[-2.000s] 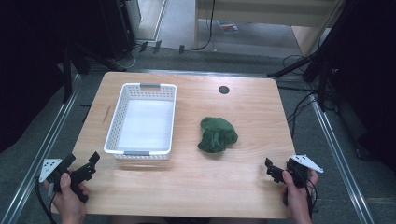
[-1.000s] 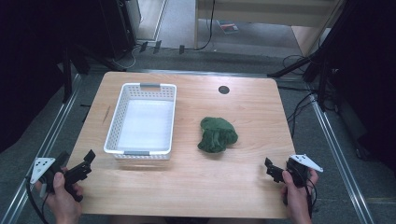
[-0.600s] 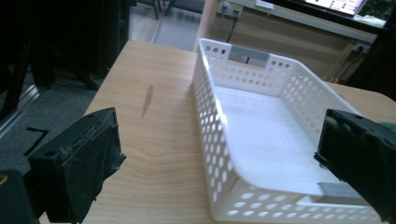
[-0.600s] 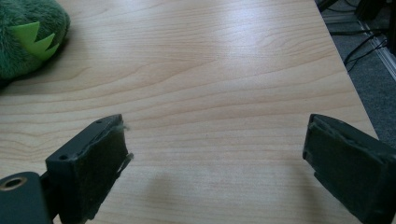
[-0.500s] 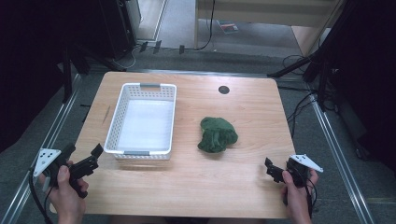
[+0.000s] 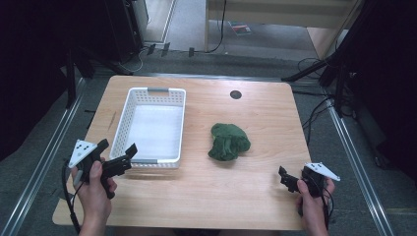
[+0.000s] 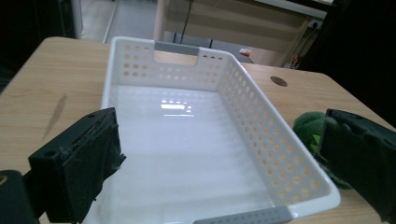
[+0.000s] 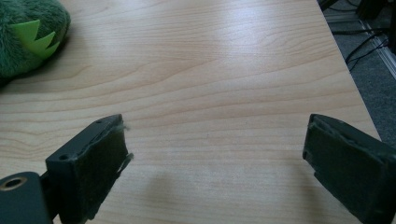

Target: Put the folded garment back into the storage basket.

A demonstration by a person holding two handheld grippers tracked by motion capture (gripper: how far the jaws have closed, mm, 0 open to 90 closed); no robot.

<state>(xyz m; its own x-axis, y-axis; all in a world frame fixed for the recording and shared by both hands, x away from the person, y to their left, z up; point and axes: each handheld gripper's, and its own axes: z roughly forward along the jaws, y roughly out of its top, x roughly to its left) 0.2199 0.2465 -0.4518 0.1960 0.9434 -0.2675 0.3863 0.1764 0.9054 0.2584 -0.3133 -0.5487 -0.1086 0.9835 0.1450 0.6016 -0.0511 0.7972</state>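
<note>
1. Overhead first: my left gripper (image 6: 117, 158) sits at the near-left of the table (image 6: 206, 196), jaws spread wide and holding nothing, tips just at the near end of the white basket (image 6: 150, 125). My right gripper (image 6: 287, 179) is at the near-right corner, jaws apart too, also holding nothing, well apart from the green plush toy (image 6: 229, 141).

2. Same view: the toy lies on bare wood right of the basket, close to it but not touching, about mid-table. Its long axis runs roughly from far-right to near-left, with the narrower end towards me. The basket's long axis runs away from me, grey handle at the far end. A dark round hole (image 6: 235, 94) shows in the tabletop beyond the toy.

3. Left gripper view: I look down the length of the basket (image 7: 280, 149) between two widely parted jaws. This adds what the overhead cannot give: the basket's glossy floor, bare, and its perforated walls. A bit of the toy (image 7: 308, 126) peeks past the basket's right wall, partly behind the right jaw.

4. Right gripper view: jaws wide, wood grain between them. The toy (image 8: 28, 37) sits at the upper left, well clear of the jaws. Here I see light green jagged felt spikes on it, which the overhead is too small to show.
</note>
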